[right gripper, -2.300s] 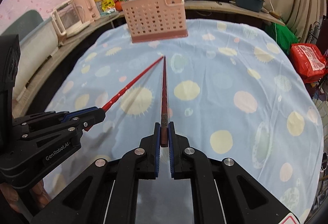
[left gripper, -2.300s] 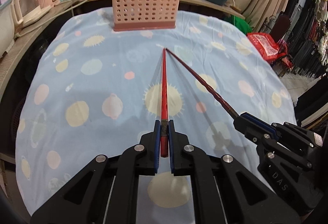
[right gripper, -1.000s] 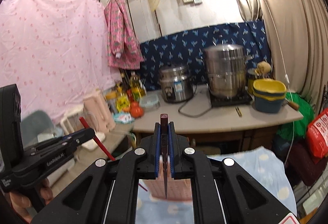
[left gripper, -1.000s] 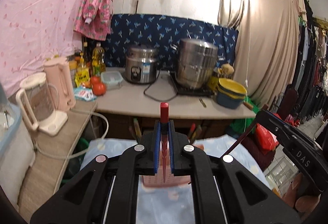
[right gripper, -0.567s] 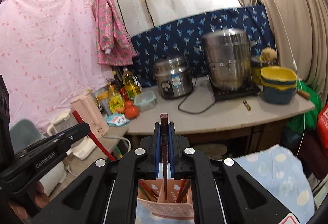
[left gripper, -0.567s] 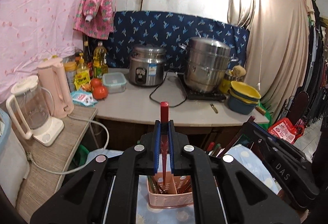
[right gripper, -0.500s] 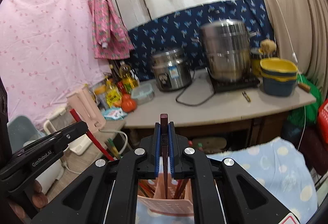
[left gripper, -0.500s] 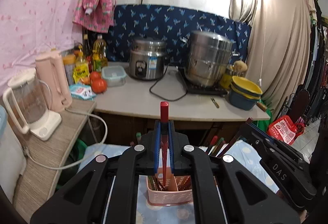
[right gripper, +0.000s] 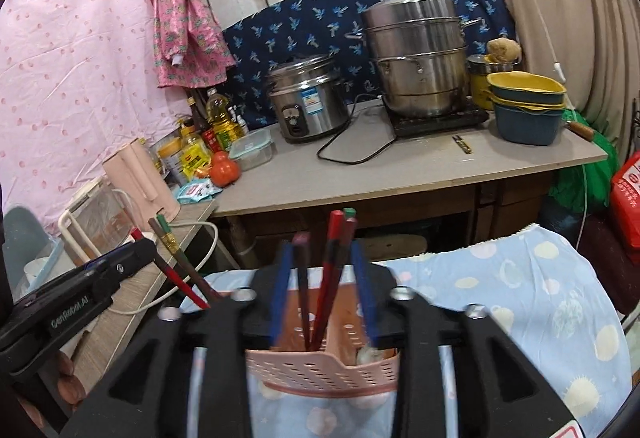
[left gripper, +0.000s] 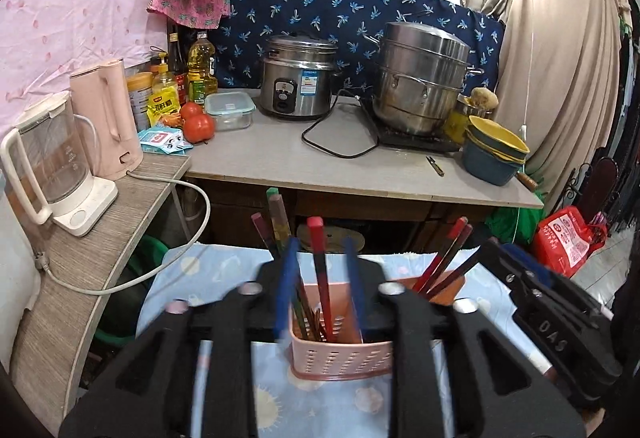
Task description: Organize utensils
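Opening over the pink holder [left gripper: 340, 354], "GenRobot.AI" left tool [right gripper: 132, 258] and "DAS" right tool [left gripper: 496, 254] release chopsticks.

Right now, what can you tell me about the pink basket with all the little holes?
The pink basket looks like plastic, a boxy holder with rows of small holes in its walls and a solid band at the bottom. It stands upright on the blue spotted tablecloth. A divider splits it into compartments. Red and dark chopsticks stand inside, leaning against its walls with their tops poking out. Both grippers hang just above it, jaws opening.
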Demonstrator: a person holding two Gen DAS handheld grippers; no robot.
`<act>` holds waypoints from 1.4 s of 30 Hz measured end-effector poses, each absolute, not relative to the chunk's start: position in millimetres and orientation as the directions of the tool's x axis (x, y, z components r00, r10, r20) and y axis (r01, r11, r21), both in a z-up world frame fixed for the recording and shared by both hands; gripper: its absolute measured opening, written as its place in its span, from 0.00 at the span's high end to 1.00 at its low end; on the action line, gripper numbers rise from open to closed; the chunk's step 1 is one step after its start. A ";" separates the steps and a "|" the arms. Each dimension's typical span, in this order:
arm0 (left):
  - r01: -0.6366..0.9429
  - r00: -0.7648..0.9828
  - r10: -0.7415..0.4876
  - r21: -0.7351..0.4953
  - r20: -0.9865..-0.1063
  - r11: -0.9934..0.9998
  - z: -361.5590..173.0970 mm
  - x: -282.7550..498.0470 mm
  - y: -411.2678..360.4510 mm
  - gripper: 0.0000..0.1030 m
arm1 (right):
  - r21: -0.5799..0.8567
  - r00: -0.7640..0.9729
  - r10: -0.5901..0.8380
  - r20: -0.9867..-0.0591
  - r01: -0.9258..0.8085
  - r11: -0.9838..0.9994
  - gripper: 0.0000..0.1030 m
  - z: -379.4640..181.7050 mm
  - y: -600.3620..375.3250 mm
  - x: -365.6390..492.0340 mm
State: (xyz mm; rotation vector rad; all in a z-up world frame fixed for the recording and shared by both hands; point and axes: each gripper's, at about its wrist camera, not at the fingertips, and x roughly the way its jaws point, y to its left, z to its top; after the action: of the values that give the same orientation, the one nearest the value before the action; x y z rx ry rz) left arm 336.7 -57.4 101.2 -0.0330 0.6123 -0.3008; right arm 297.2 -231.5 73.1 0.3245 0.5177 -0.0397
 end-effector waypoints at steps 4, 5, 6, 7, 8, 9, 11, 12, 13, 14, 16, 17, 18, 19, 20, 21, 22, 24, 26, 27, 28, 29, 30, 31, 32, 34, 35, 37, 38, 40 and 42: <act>0.246 0.778 -0.269 -0.119 -0.568 0.962 98.1 329.9 -54.4 0.61 | 0.294 0.876 0.038 -0.481 0.121 0.948 0.57 77.0 -233.7 283.3; 0.242 0.777 -0.268 -0.122 -0.570 0.963 97.8 327.8 -53.4 0.61 | 0.291 0.878 0.037 -0.477 0.119 0.949 0.56 78.9 -232.4 278.3; 0.241 0.777 -0.267 -0.123 -0.570 0.963 98.4 326.3 -52.6 0.61 | 0.288 0.879 0.037 -0.475 0.115 0.951 0.55 80.1 -232.2 275.6; 0.240 0.777 -0.267 -0.124 -0.570 0.963 98.9 324.0 -52.1 0.61 | 0.281 0.880 0.037 -0.474 0.111 0.953 0.54 81.3 -230.0 271.2; 0.240 0.778 -0.265 -0.122 -0.570 0.963 99.6 320.3 -52.1 0.61 | 0.276 0.879 0.038 -0.475 0.108 0.955 0.54 81.9 -228.6 268.6; 0.239 0.779 -0.263 -0.119 -0.570 0.964 100.2 317.4 -52.7 0.61 | 0.268 0.876 0.038 -0.480 0.105 0.958 0.53 82.2 -226.2 265.6; 0.237 0.782 -0.256 -0.109 -0.568 0.965 101.4 309.4 -53.7 0.59 | 0.253 0.872 0.034 -0.489 0.104 0.962 0.51 83.0 -221.4 259.4; 0.234 0.786 -0.249 -0.100 -0.566 0.967 102.2 304.4 -54.3 0.59 | 0.243 0.870 0.031 -0.492 0.103 0.965 0.51 83.1 -218.6 255.1; 0.232 0.788 -0.242 -0.090 -0.566 0.969 102.7 299.8 -55.1 0.57 | 0.235 0.869 0.027 -0.494 0.104 0.967 0.50 82.9 -215.9 251.4; 0.230 0.790 -0.234 -0.080 -0.566 0.970 103.1 295.4 -56.3 0.56 | 0.226 0.867 0.021 -0.499 0.106 0.968 0.50 82.5 -213.0 246.3; 0.230 0.791 -0.226 -0.067 -0.569 0.971 103.4 287.4 -56.6 0.56 | 0.211 0.862 0.017 -0.506 0.105 0.972 0.50 82.0 -208.5 237.5; 0.227 0.791 -0.222 -0.063 -0.571 0.972 103.4 282.9 -56.1 0.56 | 0.200 0.860 0.009 -0.510 0.108 0.974 0.50 82.2 -205.6 231.9; 0.225 0.790 -0.219 -0.062 -0.573 0.972 103.5 279.7 -56.1 0.56 | 0.194 0.859 0.004 -0.512 0.111 0.975 0.50 82.6 -204.0 228.0; 0.224 0.789 -0.217 -0.059 -0.575 0.973 103.3 276.3 -56.0 0.56 | 0.187 0.857 -0.001 -0.515 0.113 0.976 0.50 83.1 -202.1 222.8; 0.224 0.788 -0.214 -0.056 -0.578 0.973 102.9 272.5 -56.2 0.56 | 0.181 0.856 -0.004 -0.518 0.114 0.977 0.50 83.0 -200.6 218.2; 0.225 0.787 -0.214 -0.052 -0.579 0.973 102.5 268.0 -56.5 0.56 | 0.174 0.853 -0.009 -0.521 0.117 0.978 0.50 83.0 -199.2 214.3; 0.225 0.786 -0.211 -0.049 -0.581 0.973 101.9 264.4 -56.8 0.55 | 0.168 0.852 -0.013 -0.524 0.119 0.979 0.49 83.0 -197.8 210.6; 0.227 0.784 -0.207 -0.040 -0.585 0.973 100.3 256.8 -57.4 0.52 | 0.157 0.848 -0.020 -0.530 0.121 0.980 0.47 82.9 -195.4 202.8; 0.224 0.785 -0.200 -0.031 -0.586 0.974 97.9 248.8 -57.8 0.52 | 0.144 0.844 -0.031 -0.536 0.128 0.981 0.46 82.0 -193.3 194.5; 0.226 0.784 -0.200 -0.030 -0.588 0.974 96.9 245.8 -58.0 0.51 | 0.140 0.842 -0.035 -0.539 0.130 0.982 0.46 81.3 -192.6 191.3; 0.227 0.782 -0.200 -0.029 -0.590 0.974 95.7 242.6 -58.6 0.51 | 0.136 0.840 -0.038 -0.542 0.132 0.982 0.45 80.5 -192.1 189.0; 0.228 0.780 -0.200 -0.029 -0.593 0.973 94.4 240.2 -58.5 0.51 | 0.132 0.836 -0.041 -0.547 0.135 0.982 0.45 79.4 -191.3 185.5; 0.229 0.778 -0.200 -0.027 -0.596 0.973 92.9 236.4 -58.8 0.51 | 0.131 0.833 -0.043 -0.551 0.137 0.982 0.45 78.3 -190.7 182.1; 0.229 0.777 -0.198 -0.026 -0.597 0.973 91.7 233.7 -58.8 0.50 | 0.130 0.832 -0.043 -0.554 0.138 0.982 0.45 77.2 -190.6 179.8; 0.228 0.776 -0.196 -0.023 -0.599 0.973 90.2 230.6 -58.8 0.49 | 0.126 0.829 -0.046 -0.558 0.140 0.982 0.45 76.1 -190.3 176.8; 0.228 0.776 -0.192 -0.017 -0.601 0.974 88.2 226.3 -58.9 0.47 | 0.118 0.824 -0.053 -0.564 0.144 0.982 0.45 74.6 -189.2 172.1; 0.226 0.776 -0.187 -0.012 -0.603 0.974 86.2 223.5 -58.9 0.44 | 0.113 0.822 -0.057 -0.567 0.146 0.983 0.45 73.8 -188.3 169.5; 0.218 0.778 -0.174 -0.001 -0.604 0.976 83.5 219.4 -58.7 0.42 | 0.101 0.818 -0.068 -0.571 0.153 0.983 0.44 72.7 -186.2 165.4; 0.215 0.778 -0.167 0.006 -0.605 0.977 82.1 217.4 -58.4 0.41 | 0.095 0.815 -0.073 -0.575 0.155 0.983 0.44 71.6 -185.5 163.7; 0.209 0.775 -0.160 0.008 -0.611 0.978 78.7 214.4 -57.0 0.40 | 0.085 0.808 -0.079 -0.583 0.158 0.984 0.43 69.1 -184.2 161.1; 0.203 0.772 -0.156 0.006 -0.617 0.979 75.7 212.0 -54.7 0.39 | 0.076 0.804 -0.084 -0.589 0.158 0.984 0.43 67.1 -181.8 158.7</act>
State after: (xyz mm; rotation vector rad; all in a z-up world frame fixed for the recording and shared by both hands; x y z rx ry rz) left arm 212.0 -54.7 75.7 0.0739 0.6616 -0.1949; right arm 158.7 -181.8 67.1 0.1239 0.6246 -0.1299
